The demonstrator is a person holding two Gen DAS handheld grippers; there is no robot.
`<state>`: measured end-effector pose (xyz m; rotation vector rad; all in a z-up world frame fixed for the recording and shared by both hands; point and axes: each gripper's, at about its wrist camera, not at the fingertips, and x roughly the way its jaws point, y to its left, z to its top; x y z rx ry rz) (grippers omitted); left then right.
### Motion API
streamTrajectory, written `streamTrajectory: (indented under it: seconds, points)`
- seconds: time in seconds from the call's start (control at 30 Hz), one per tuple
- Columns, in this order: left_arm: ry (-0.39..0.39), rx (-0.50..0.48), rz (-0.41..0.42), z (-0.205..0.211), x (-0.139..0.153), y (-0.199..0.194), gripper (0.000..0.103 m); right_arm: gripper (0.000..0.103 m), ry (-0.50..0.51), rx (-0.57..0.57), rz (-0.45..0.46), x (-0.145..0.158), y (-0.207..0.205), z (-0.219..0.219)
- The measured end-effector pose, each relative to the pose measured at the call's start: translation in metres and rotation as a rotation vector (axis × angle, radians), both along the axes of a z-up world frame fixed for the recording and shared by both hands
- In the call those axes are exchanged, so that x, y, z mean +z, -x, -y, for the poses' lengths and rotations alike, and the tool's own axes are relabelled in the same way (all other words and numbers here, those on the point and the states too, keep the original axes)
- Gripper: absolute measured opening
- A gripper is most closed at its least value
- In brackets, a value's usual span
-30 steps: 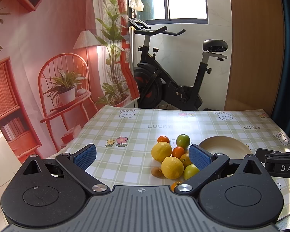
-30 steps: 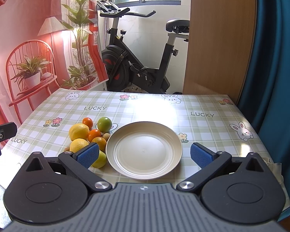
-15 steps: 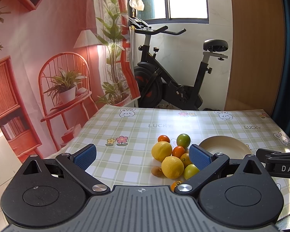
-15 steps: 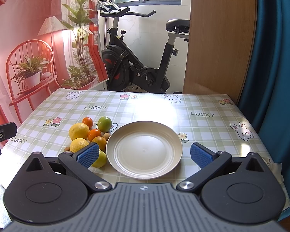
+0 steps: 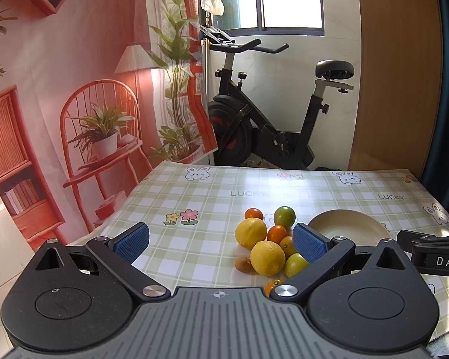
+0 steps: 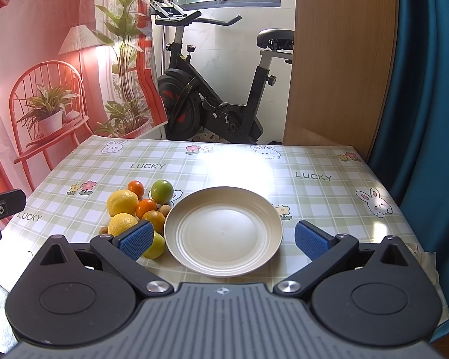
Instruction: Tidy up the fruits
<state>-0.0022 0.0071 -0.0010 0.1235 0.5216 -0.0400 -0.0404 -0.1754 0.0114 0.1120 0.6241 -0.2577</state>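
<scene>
Fruit pile (image 6: 140, 209) lies left of right gripper (image 6: 221, 239).

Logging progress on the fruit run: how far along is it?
Nothing done yet: the plate holds no fruit. Nothing in hand: the left gripper and right gripper are both open, holding nothing. Left to do: the whole fruit pile, lemons, oranges and green ones, sits on the table just left of the plate.

Right tool (image 6: 221, 236): jaws wide apart, holding nothing, above the tabletop (image 6: 314, 197).
Plate (image 6: 224, 269): bare, between the pads.
Fruit pile (image 6: 140, 209): touching the plate's left rim.
</scene>
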Motion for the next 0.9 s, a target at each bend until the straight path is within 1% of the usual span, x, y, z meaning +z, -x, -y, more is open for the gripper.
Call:
streamTrajectory:
  seconds: [0.4, 0.53, 0.63, 0.77, 0.9]
  points:
    - [0.006, 0.004, -0.008, -0.002, -0.003, 0.000, 0.103, 0.102, -0.002, 0.000, -0.002, 0.000, 0.000, 0.000]
    - [0.016, 0.015, -0.023, -0.007, -0.001, -0.009, 0.103, 0.102, -0.015, 0.014, -0.004, -0.002, 0.000, -0.001]
    - [0.021, 0.027, -0.017, -0.011, 0.001, -0.015, 0.103, 0.102, -0.012, 0.044, 0.017, -0.002, -0.002, -0.001]
    - [-0.013, 0.025, 0.020, -0.012, 0.002, -0.022, 0.102, 0.102, -0.009, 0.068, 0.064, -0.003, -0.011, 0.001]
    - [0.014, 0.034, 0.042, -0.019, 0.003, -0.031, 0.102, 0.103, -0.040, 0.104, 0.092, -0.004, -0.024, 0.003]
